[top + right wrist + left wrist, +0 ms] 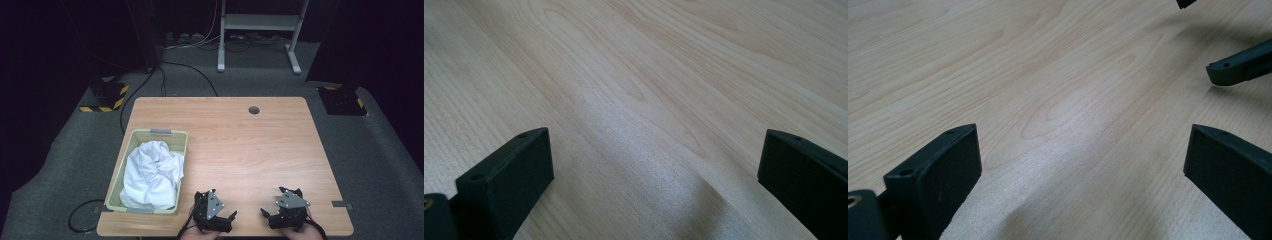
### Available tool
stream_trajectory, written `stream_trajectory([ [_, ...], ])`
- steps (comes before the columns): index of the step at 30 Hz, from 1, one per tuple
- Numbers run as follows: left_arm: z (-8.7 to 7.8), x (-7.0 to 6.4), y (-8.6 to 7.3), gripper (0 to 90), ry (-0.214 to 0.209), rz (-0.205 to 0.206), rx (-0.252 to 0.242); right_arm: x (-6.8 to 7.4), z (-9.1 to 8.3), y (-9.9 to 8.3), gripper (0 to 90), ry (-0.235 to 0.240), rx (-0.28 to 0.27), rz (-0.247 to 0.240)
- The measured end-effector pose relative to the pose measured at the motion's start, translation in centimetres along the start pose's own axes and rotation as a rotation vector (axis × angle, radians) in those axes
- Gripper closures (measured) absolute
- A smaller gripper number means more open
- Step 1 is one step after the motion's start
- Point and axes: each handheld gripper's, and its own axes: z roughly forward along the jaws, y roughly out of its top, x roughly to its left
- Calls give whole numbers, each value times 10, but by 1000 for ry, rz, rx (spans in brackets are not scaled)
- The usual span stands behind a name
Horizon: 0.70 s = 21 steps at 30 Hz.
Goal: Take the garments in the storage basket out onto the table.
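While both the left gripper (233, 216) and the right gripper (264, 214) rest with jaws spread wide and empty, the white cloth (151, 174) lies untouched in the green basket (114, 184), left of the left gripper; the work seems not begun.

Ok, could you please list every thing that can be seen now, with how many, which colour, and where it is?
basket: one, pale green, on the left side of the table, near its front edge.
cloth: one, white, crumpled inside the basket.
table: one, light wood, in the middle of the high view, with a round dark hole near the far edge.
tape pieces: grey, at the table's front corners.
stand: one, light grey, on the floor behind the table.
floor cables: several, black and white, on the grey carpet behind the table.
left tongs: one, black, near the front edge, jaws apart, holding nothing.
right tongs: one, black, near the front edge, jaws apart, holding nothing.
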Motion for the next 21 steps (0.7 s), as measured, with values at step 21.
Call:
stream_trajectory([
  [21,1,9,11,12,-66,-16,27,2,-1,0,8,15,-6,-20],
])
